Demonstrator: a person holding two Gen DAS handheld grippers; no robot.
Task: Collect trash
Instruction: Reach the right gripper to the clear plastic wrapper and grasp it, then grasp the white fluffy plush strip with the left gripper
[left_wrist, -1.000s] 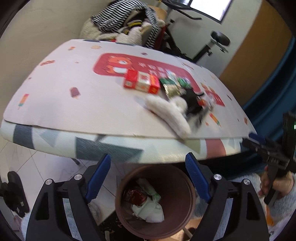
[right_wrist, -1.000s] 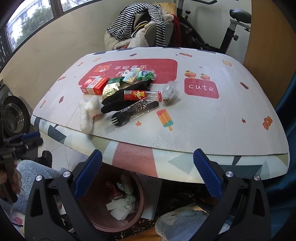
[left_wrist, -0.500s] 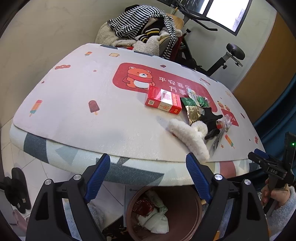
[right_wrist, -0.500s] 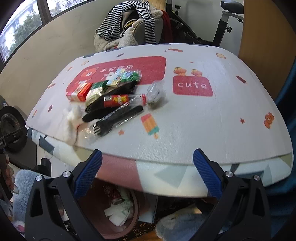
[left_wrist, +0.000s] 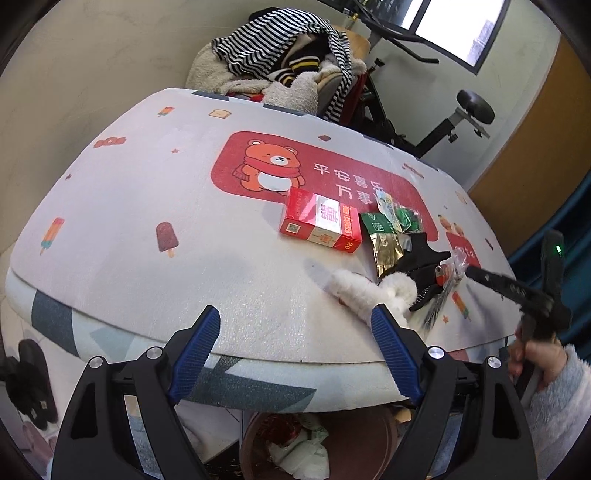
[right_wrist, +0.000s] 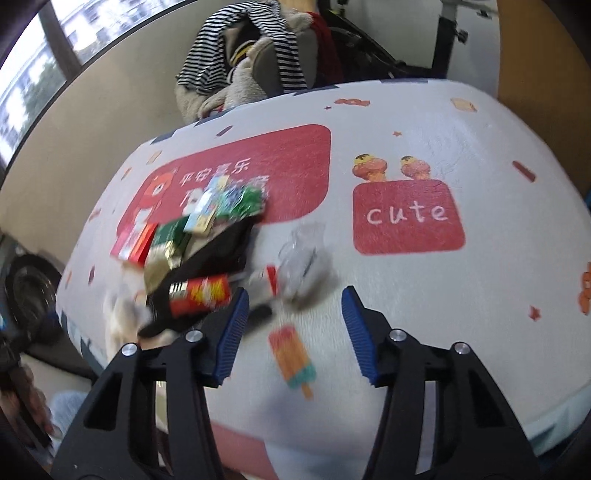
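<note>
Trash is lying heaped near the table's (left_wrist: 147, 229) front edge: a red cigarette box (left_wrist: 320, 224), foil wrappers (left_wrist: 386, 242), a white fluffy piece (left_wrist: 364, 291). The left gripper (left_wrist: 295, 350) is hovering with fingers spread wide, empty; only its view is showing the brown bin (left_wrist: 354, 439) under the table. The right gripper (right_wrist: 291, 332) is closing its fingers with nothing between them, just short of a crumpled clear bag (right_wrist: 306, 264).

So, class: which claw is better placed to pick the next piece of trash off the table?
Probably the right claw: closing, empty, just short of the clear crumpled wrapper. The left claw hangs open at the table edge.
</note>
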